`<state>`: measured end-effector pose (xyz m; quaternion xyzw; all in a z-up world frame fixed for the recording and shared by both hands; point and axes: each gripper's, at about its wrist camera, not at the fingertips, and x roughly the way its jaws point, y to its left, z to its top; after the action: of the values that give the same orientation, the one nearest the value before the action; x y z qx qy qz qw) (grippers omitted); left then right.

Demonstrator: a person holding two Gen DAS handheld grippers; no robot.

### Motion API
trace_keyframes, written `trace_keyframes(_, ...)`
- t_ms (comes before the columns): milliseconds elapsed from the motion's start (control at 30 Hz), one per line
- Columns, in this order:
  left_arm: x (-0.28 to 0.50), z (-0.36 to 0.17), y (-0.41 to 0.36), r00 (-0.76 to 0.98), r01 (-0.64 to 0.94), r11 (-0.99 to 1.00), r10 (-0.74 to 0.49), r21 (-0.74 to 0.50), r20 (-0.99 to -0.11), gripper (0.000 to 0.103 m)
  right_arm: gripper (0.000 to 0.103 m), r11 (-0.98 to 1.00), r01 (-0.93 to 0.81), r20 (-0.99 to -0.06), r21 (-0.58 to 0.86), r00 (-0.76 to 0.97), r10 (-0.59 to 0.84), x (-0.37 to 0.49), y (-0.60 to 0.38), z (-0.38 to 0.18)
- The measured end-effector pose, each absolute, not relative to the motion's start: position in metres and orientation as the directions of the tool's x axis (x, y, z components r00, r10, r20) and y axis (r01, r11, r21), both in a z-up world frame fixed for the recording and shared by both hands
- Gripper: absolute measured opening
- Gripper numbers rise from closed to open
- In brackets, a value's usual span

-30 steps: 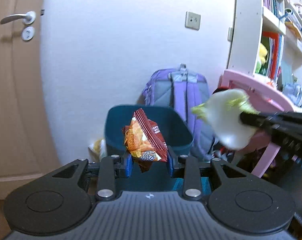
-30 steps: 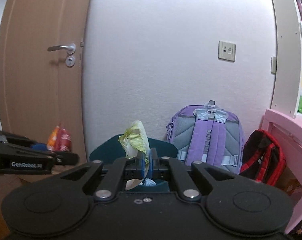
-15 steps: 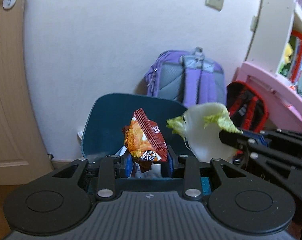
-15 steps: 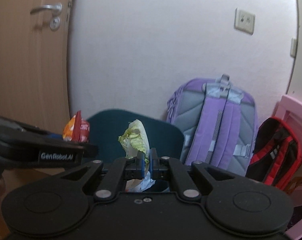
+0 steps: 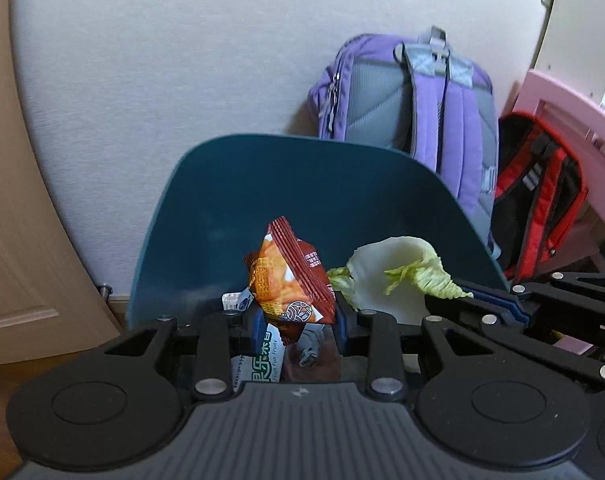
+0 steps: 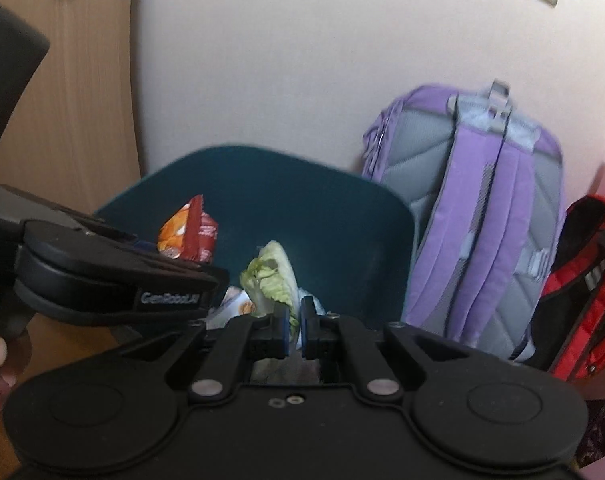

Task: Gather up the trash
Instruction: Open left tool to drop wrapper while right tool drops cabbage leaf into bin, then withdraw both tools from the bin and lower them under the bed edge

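My left gripper (image 5: 296, 316) is shut on an orange and red snack bag (image 5: 288, 280) and holds it over the open dark teal trash bin (image 5: 302, 184). My right gripper (image 6: 295, 330) is shut on a pale green lettuce leaf (image 6: 272, 276), also over the bin (image 6: 322, 216). The leaf (image 5: 394, 276) and the right gripper (image 5: 502, 308) show at the right of the left wrist view. The left gripper (image 6: 206, 280) and snack bag (image 6: 188, 234) show at the left of the right wrist view. Wrappers (image 5: 258, 356) lie inside the bin.
A purple backpack (image 5: 414, 92) leans on the wall behind the bin, a red and black backpack (image 5: 538, 196) to its right. A pink chair (image 5: 570, 104) stands at far right. A wooden door (image 6: 62, 80) is at left.
Both grippers have moved forward and down toward the bin, which now fills more of each view. Each still holds its item. The two grippers are closer together.
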<state>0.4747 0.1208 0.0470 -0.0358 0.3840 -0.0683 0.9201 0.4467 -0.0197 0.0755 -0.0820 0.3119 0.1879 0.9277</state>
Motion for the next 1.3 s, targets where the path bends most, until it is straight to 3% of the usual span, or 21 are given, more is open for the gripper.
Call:
trace_keyframes(100,0.481,0.042,0.117,0.674,0.098,0.989,-0.147,-0.111,-0.724,0.032,0.013,0.917,-0.396,-0.612,-0.039,0.735,0.291,0.447,-0.020,0.073)
trace_keyframes(267,0.486,0.040,0.117,0.670,0.091,0.990,-0.144,-0.112,-0.728,0.033,0.017,0.918,-0.394,-0.613,-0.033,0.734,0.293,0.446,-0.028,0.075)
trace_keyframes(400,0.483,0.040,0.115,0.674,0.092,0.990,-0.138,-0.103,-0.726,0.054,0.024,0.921,-0.390,-0.605,-0.029,0.740,0.294,0.441,-0.035,0.081)
trace_keyframes(467,0.481,0.044,0.112,0.682,0.088,0.992,-0.125,-0.089,-0.721,0.058,0.029,0.921,-0.388,-0.599,-0.025,0.744,0.297,0.437,-0.040,0.086)
trace_keyframes(767,0.447,0.075,0.109,0.721,0.090,0.993,-0.122,-0.083,-0.683,0.062,0.034,0.919,-0.394,-0.569,-0.022,0.760,0.312,0.397,-0.059,0.115)
trace_keyframes(1300,0.319,0.119,0.098,0.776,0.128,0.991,-0.120,-0.032,-0.619,0.063,0.047,0.902,-0.430,-0.524,0.032,0.762,0.382,0.291,-0.085,0.144)
